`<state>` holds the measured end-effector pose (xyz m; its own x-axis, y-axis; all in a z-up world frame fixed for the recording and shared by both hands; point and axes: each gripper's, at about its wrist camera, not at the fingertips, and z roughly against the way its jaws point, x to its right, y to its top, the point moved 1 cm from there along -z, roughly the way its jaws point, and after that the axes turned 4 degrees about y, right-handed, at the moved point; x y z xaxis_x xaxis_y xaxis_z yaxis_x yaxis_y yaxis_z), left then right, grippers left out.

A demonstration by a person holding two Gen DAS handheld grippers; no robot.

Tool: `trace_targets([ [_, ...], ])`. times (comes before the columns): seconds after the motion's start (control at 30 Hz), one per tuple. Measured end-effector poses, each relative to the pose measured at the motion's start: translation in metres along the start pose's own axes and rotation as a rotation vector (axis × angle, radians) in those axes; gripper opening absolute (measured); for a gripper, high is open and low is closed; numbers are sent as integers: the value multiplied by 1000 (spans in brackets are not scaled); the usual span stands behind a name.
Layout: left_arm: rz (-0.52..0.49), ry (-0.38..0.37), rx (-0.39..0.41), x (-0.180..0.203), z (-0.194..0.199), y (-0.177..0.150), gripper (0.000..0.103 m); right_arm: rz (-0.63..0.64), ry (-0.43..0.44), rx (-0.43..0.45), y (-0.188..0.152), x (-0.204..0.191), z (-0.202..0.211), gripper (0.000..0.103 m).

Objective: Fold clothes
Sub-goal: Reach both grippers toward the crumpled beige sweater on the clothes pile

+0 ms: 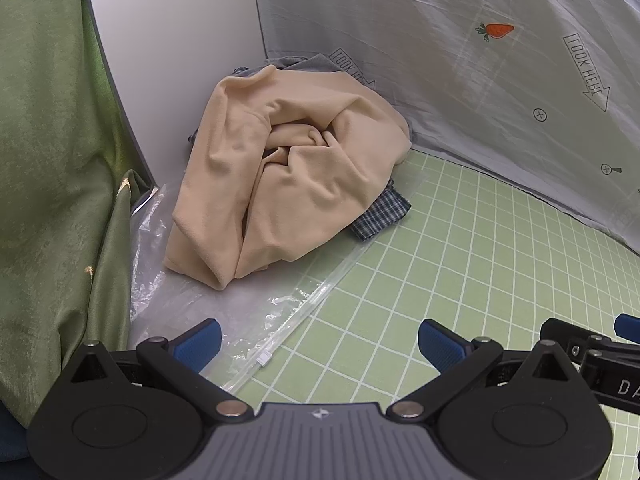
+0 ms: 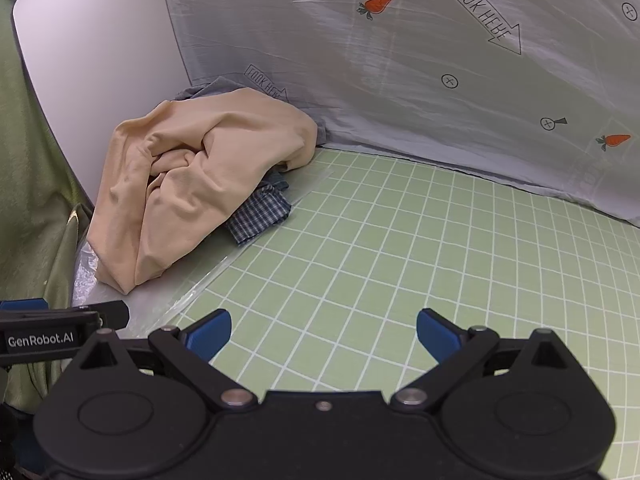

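Peach-coloured, soft-looking cloth makes up the crumpled garment (image 1: 288,172) heaped at about eleven o'clock in the left wrist view and about ten o'clock in the right wrist view (image 2: 192,184), in the far corner of the bench. Under its right edge a dark checked garment (image 1: 380,216) sticks out onto the green grid mat (image 1: 480,280), and a bit of grey fabric (image 1: 308,65) shows behind the heap at its twelve o'clock, against the backdrop. The heap lies on a clear plastic bag (image 1: 240,304) whose zip edge runs diagonally from about seven o'clock up toward one o'clock across the mat's border. A pale grey sheet (image 1: 460,60) printed with carrots and "LOOK HERE" arrows hangs as the back wall, a white panel (image 1: 160,40) stands at the heap's ten o'clock, and a green curtain (image 1: 52,160) fills the nine o'clock side. The left tongs (image 1: 320,344) are spread wide with nothing between the blue pads, hovering over the bag's edge and the mat, well short of the clothes. The right tongs (image 2: 324,336) are likewise spread wide and empty above the bare mat, and appear at three o'clock in the left view, just beside the left pair.
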<state>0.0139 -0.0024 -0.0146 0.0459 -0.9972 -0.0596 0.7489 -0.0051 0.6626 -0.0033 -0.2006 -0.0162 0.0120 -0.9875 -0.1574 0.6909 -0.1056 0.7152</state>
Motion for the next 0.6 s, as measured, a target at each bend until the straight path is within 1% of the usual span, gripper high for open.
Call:
trace_targets([
  [0.6, 2, -3, -16, -1, -7, 3, 103, -6, -8, -7, 2, 9, -3, 100],
])
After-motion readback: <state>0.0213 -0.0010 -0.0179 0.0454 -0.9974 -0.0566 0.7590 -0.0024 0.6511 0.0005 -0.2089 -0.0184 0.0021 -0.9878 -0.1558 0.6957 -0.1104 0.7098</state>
